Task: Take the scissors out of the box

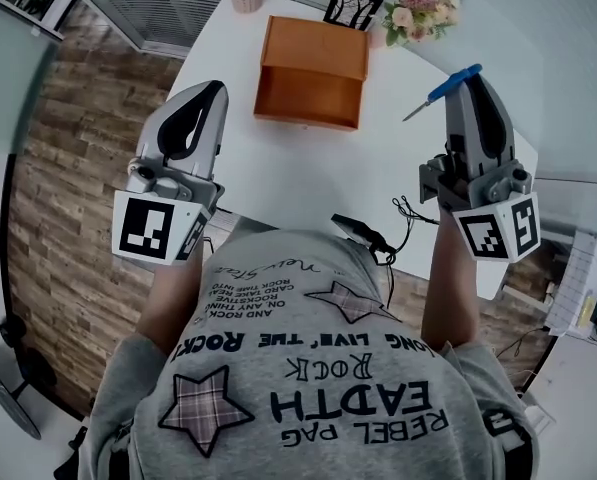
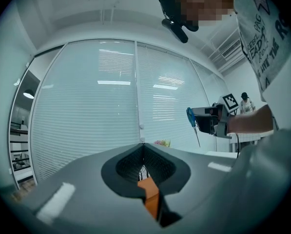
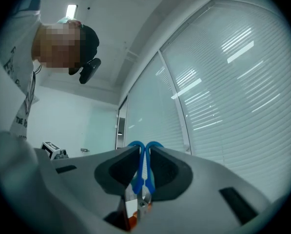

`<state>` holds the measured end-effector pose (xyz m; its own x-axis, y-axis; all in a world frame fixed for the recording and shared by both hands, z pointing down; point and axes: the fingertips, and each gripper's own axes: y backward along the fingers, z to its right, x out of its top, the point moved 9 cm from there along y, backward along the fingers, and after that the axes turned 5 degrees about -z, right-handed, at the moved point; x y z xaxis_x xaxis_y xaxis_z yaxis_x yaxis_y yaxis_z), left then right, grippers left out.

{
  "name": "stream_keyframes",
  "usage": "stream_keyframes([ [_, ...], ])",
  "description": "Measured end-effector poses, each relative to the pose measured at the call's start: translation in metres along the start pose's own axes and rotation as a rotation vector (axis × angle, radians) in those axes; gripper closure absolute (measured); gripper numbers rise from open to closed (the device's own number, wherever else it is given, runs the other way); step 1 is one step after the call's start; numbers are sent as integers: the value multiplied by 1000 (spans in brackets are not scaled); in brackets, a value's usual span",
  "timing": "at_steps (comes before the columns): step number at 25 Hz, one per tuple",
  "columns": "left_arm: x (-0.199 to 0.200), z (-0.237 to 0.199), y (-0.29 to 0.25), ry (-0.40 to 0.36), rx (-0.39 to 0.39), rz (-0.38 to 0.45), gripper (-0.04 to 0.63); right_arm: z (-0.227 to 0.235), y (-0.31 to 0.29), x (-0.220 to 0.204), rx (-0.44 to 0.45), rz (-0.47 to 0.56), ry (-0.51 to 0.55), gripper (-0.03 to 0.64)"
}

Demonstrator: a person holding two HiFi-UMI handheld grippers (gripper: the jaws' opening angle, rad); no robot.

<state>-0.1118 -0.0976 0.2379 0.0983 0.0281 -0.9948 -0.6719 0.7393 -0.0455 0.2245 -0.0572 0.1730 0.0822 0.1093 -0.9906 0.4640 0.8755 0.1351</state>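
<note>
We see the smooth white table (image 1: 278,183) first. The orange wooden box (image 1: 313,68) stands toward its far side, a squared, drawer-like shape with flat matte panels. From this angle we cannot tell whether anything lies inside it.

Our left gripper (image 1: 214,90) hovers over the table's near left, its dark ribbed pads pressed together on nothing. Our right gripper (image 1: 475,78) hangs well to the right of the box. Its jaws are clamped on the scissors (image 1: 446,88) by their looped blue plastic handles, and the slim metal blades stick out to one side.

We judge the taking-out itself to be done, since the scissors are in the air and clear of the box. What remains, we think, is to lower them onto bare tabletop and ease the jaws apart, minding the pointed tip.
</note>
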Motion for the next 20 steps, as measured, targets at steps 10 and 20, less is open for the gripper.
stream_keyframes([
  [10, 8, -4, -8, -14, -8, 5, 586, 6, 36, 12, -99, 31, 21, 538],
  [20, 10, -3, -17, -27, -16, 8, 586, 3, 56, 16, -159, 44, 37, 538],
])
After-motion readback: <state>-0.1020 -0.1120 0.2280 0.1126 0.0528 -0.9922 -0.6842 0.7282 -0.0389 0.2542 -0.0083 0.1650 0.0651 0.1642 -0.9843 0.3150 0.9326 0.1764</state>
